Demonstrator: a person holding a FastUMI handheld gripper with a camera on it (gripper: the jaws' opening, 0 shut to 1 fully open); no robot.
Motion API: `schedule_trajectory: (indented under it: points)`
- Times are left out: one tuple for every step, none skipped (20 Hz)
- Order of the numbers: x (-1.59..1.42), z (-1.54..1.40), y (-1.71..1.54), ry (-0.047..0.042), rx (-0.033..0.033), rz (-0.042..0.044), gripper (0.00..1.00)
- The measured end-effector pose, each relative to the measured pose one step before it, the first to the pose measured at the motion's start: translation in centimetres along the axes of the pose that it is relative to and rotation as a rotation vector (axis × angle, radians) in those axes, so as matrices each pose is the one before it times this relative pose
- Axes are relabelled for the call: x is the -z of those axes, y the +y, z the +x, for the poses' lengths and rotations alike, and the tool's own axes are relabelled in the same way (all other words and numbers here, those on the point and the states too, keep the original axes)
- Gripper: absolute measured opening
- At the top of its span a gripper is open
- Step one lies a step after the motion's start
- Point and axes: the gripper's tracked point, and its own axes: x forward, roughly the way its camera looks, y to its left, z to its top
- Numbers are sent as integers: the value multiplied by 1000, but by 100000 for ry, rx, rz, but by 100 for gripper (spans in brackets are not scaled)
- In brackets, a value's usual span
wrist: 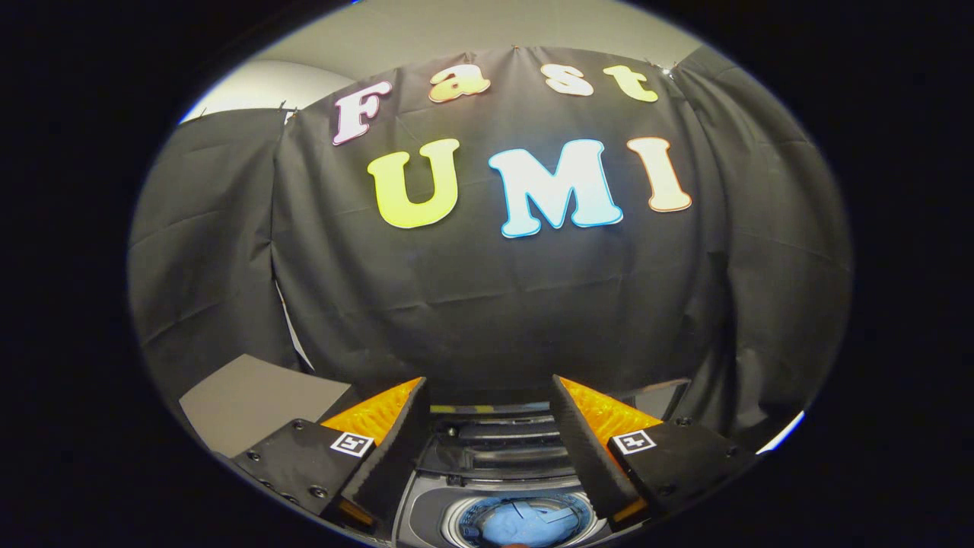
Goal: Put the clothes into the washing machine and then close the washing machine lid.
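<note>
1. The tool (487, 426) is held with its two fingers spread wide, and nothing is pinched between them.
2. Just below and between the fingers, at 6 o'clock, the round tub opening of the washing machine (456, 498) is seen, with a blue garment (525, 521) lying inside the drum.
3. Beyond the tub, at 12 o'clock from it, the raised lid (494, 449) is seen folded back against the rear of the machine.
4. The loading step is judged done or nearly done; the lid is not yet closed.
5. A risk is judged: the lid could be missed or only grazed by one finger, since it lies low and close beneath the fingers.
6. If released early, the lid could slam down.
7. At 9 o'clock, a grey panel (251, 399) is seen leaning by the booth wall.
</note>
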Motion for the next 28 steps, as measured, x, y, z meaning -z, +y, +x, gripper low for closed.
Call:
schedule_trajectory:
  points:
    - [-251, 821, -124, 70, 297, 673, 98]
    - [-35, 830, -135, 481, 431, 334, 98]
    - [189, 627, -122, 1266, 585, -167, 98]
    - [148, 653, -247, 982, 1067, -97, 98]
    - [155, 755, -106, 930, 620, 175, 98]
    - [104, 803, -93, 875, 407, 577, 98]
    - [375, 748, -77, 1693, 491, 397, 98]
    - [420, 853, -230, 2526, 980, 35, 98]
    - [441, 816, -263, 3063, 1437, -184, 98]
    - [309, 770, -99, 3423, 670, 236, 98]
    - [258, 623, 4, 2513, 365, 458, 98]
    - [49, 630, -149, 1897, 985, 148, 98]
    - [112, 635, -71, 2024, 726, -132, 98]
    - [87, 679, -100, 2159, 825, -189, 98]
    - [398, 504, -175, 2666, 1259, -369, 98]
    - [312, 502, -151, 2383, 942, -343, 98]
    - [348, 688, -87, 2550, 1122, -1070, 98]
    - [500, 551, -283, 2859, 1665, -1571, 98]
    - [582, 347, -241, 3071, 1666, -1602, 98]
    - [434, 266, -190, 3037, 1261, -1444, 98]
    - [-83, -1, 53, 70, 1628, -2634, 98]
    - [449, 223, 189, 2010, 1062, -2673, 97]
    - [374, -178, 291, 2229, -453, -2339, 97]
    - [-120, 107, 12, 898, -133, -255, 97]
    - [428, 115, -40, 2842, -487, 445, 97]
    - [84, -64, 54, 1071, -310, 599, 97]
    - [66, 62, 106, 86, -350, -528, 97]
    - [-89, -33, -33, -472, 17, -111, 97]
